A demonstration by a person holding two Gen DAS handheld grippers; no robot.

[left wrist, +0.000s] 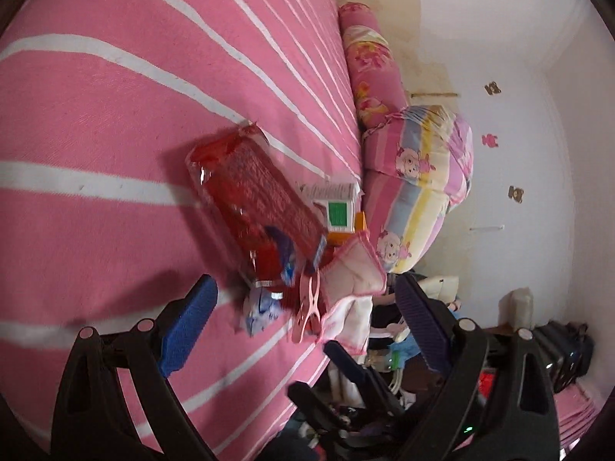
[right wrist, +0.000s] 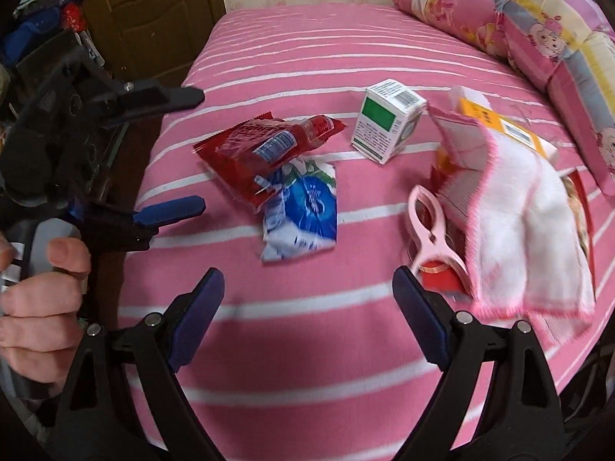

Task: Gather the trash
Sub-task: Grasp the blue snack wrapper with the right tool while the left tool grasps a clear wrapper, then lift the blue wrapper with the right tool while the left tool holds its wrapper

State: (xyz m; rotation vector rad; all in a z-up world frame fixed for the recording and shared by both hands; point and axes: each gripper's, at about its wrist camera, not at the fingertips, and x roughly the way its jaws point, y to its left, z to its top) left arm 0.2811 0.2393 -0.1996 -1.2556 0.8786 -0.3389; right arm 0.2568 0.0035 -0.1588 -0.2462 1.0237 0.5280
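On the pink striped bed [right wrist: 346,50] lie a crumpled red wrapper [right wrist: 261,150] and, overlapping it, a blue-and-white wrapper [right wrist: 303,207]. In the left wrist view the red wrapper [left wrist: 253,199] sits just ahead of the blue-and-white wrapper [left wrist: 261,309]. My left gripper [right wrist: 201,150], held by a hand [right wrist: 42,299], stands open at the red wrapper's left end, its jaws around nothing; from its own camera my left gripper [left wrist: 305,280] faces the pile. My right gripper [right wrist: 307,274] hovers open over bare sheet, short of the wrappers.
A green-and-white box [right wrist: 384,123], an orange box [right wrist: 499,126], a white cloth with pink edging [right wrist: 519,207] and a pink clothespin [right wrist: 426,226] lie right of the wrappers. Pillows [right wrist: 557,38] fill the far right corner. A wooden door [right wrist: 153,11] and clutter [right wrist: 46,19] stand left of the bed.
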